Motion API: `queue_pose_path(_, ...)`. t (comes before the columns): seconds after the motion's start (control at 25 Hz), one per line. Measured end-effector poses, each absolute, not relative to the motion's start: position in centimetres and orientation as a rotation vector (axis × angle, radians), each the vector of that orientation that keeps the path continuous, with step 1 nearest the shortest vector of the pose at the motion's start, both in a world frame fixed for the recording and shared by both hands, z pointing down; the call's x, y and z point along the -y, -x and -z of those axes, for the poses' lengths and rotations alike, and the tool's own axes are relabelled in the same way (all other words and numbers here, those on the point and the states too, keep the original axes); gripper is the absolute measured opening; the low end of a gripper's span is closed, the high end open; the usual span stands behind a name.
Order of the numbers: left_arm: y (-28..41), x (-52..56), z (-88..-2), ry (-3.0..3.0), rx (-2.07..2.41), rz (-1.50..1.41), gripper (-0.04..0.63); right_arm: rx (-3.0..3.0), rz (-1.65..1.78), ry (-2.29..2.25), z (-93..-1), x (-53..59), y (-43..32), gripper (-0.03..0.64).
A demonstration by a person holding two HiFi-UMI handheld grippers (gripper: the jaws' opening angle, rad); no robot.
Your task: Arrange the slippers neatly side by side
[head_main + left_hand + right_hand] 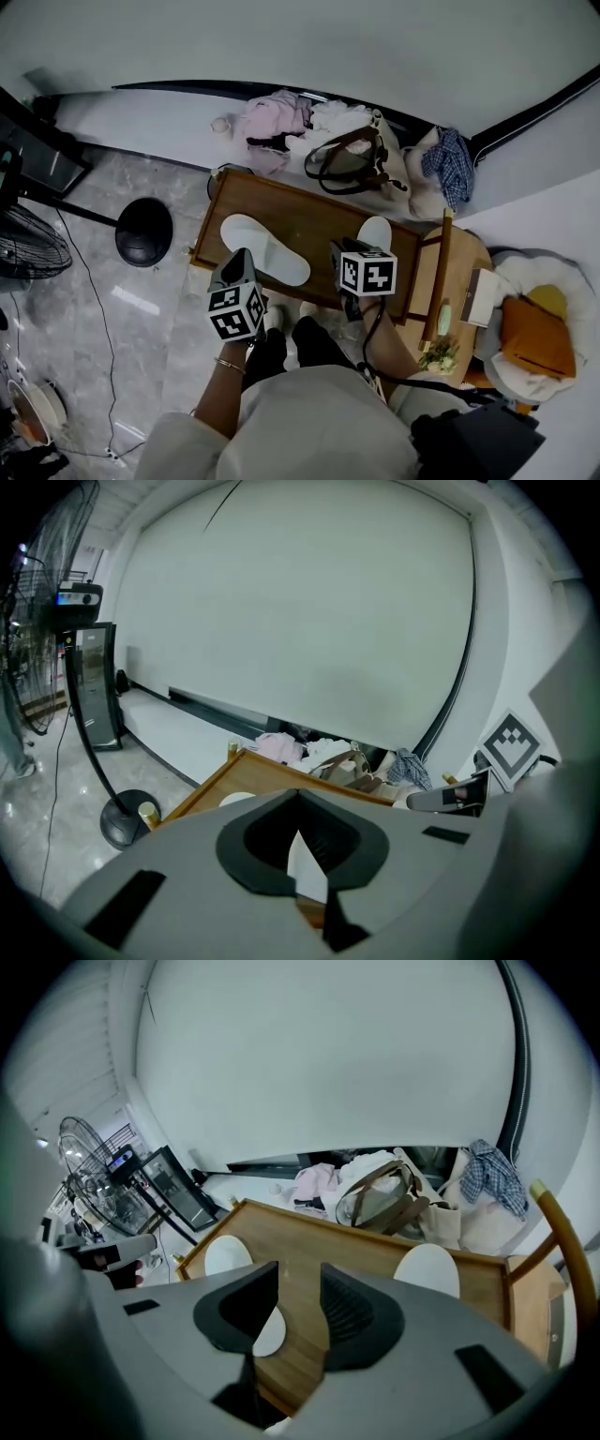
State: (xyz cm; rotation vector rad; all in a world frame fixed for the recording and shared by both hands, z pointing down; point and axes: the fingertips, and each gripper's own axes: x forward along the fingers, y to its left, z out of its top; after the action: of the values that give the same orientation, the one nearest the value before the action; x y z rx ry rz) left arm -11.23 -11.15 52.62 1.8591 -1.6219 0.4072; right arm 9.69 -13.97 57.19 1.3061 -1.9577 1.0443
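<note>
Two pieces of footwear lie well apart on the table [309, 208]: the left slipper [265, 248] slantwise, the right slipper [377, 232] by the far right corner. Judging by that, nothing is paired yet. The right gripper [298, 1271] hovers with fingers released and empty. The left gripper [298, 797] has its fingers clenched tip to tip, apparently on nothing.

Table [309, 208] brown wood grain; left slipper [265, 248] near its left edge white; right slipper [375, 232] at its right edge white; bag [394, 169] past the far edge beige, straps dark brown; clothes [272, 120] pink; cloth [452, 164] blue check; left gripper [298, 799] grey, jaws black; right gripper [300, 1283] likewise; marker cubes [235, 311] black-and-white squares; floor [122, 309] grey marble.
</note>
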Motion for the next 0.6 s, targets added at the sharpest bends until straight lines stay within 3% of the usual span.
queue_pose_path(0.6, 18.5, 7.6, -53.6, -1.614, 1.820, -0.312, 0.014, 2.092, -0.896, -0.934, -58.0, 15.3, 0.6, 0.153)
